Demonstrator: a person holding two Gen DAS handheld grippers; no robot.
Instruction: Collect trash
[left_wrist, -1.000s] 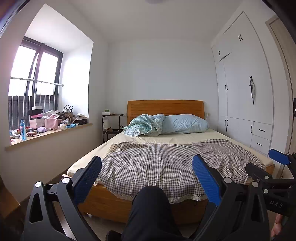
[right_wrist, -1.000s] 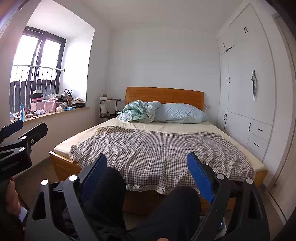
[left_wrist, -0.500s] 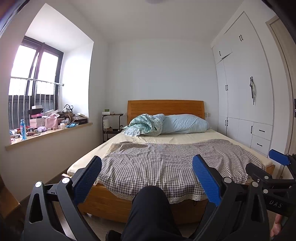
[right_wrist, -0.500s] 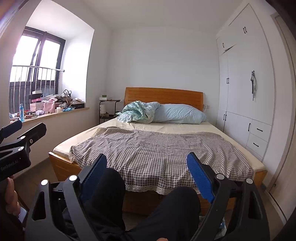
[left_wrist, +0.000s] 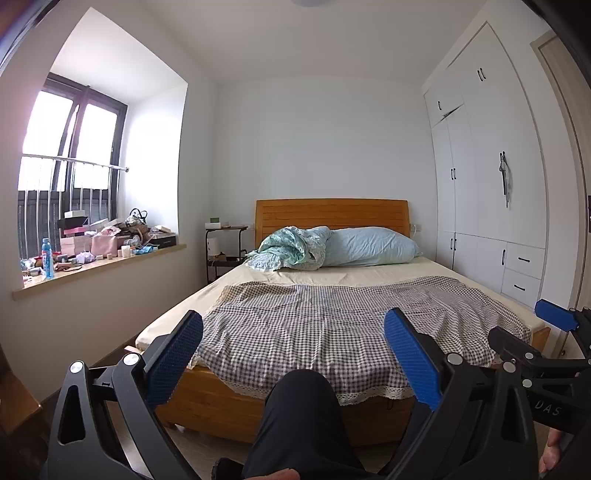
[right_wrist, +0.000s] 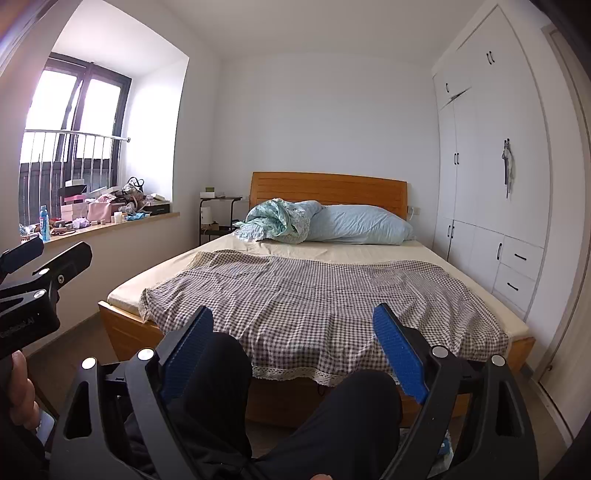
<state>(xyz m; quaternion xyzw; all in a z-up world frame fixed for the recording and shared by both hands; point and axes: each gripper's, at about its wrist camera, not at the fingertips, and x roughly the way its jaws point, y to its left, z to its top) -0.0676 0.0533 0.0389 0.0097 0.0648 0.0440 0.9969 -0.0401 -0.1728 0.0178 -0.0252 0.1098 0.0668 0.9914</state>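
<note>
- Facing the bed (left_wrist: 332, 332), both grippers are held near its foot, above the dark-trousered knees (right_wrist: 354, 398) of a seated person.
- No bin or bag is seen in either view; the only holders in sight are boxes stacked among the clutter (left_wrist: 103, 240) on the window sill (left_wrist: 99, 267), left of the bed, and what is inside them cannot be told.
- A blue bottle (left_wrist: 47, 258) is stood at the near end of that sill, and crumpled white and blue scraps, possibly the trash, are scattered further along it towards the bed's headboard.
- The left gripper (left_wrist: 291, 354) is seen with its blue pads wide apart and nothing between them; the sill clutter lies well apart from it, up and to the left.
- The right gripper (right_wrist: 291, 343) is likewise spread wide and empty, with the clutter (right_wrist: 107, 210) even further to its left.
- On the bed, a checked cloth (left_wrist: 351, 317) is spread over the near half, and a bunched quilt (left_wrist: 291, 247) and a blue pillow (left_wrist: 369, 245) are laid at the headboard.
- Only one knee is shown in the left wrist view, with the right gripper at its right edge.
- Both knees are shown in the right wrist view, with the left gripper and a hand (right_wrist: 22, 391) at its left edge.
</note>
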